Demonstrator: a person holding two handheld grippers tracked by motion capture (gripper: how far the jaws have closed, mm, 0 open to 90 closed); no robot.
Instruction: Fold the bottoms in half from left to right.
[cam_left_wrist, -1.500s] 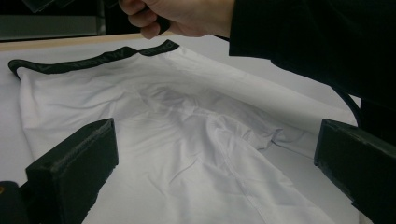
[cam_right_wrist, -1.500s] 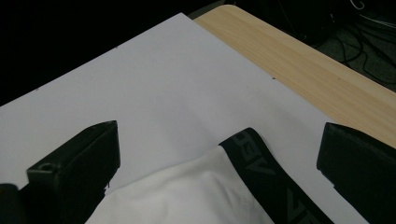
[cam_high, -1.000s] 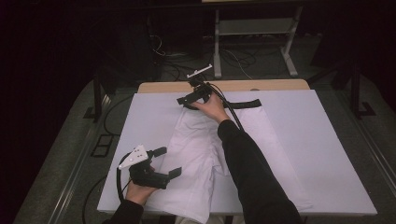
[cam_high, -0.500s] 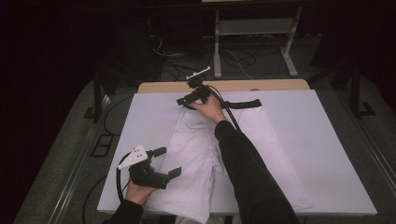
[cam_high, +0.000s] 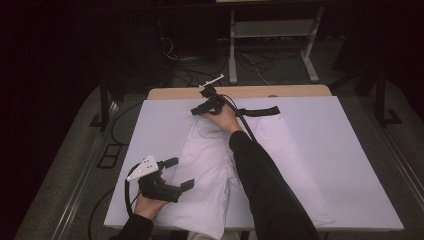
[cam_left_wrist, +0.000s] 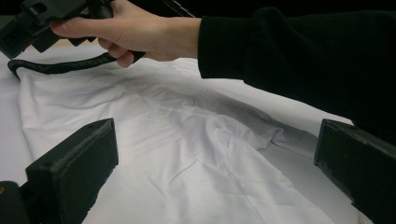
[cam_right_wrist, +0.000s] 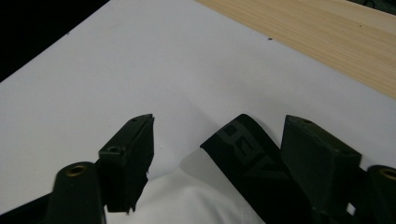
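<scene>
Closing my right gripper (cam_high: 199, 110) was the one change in that last second: its jaws had just been narrowing around the black waistband (cam_right_wrist: 243, 154) at the far end of the white garment (cam_high: 210, 165), up at about twelve o'clock on the table. In the right gripper view the band's end and a fold of white cloth lay between the jaws, but the pads stood clear of them on both sides, so I had no hold yet. I judged that this was the start of a pinch on the waistband corner, the grip I would need before lifting or folding that end.

My left gripper (cam_high: 175, 175) sat at about seven o'clock, near the garment's near left edge, jaws spread wide and empty, with cloth only ahead of them in the left gripper view. That hand had kept its place.

Counting what lay before me: one white garment, spread flat from the middle of the table towards six o'clock; one black waistband along its far edge; one white sheet (cam_high: 350, 165) covering the table; two grippers, one in each hand; and one strip of bare wooden tabletop (cam_high: 300, 91) beyond the sheet.
</scene>
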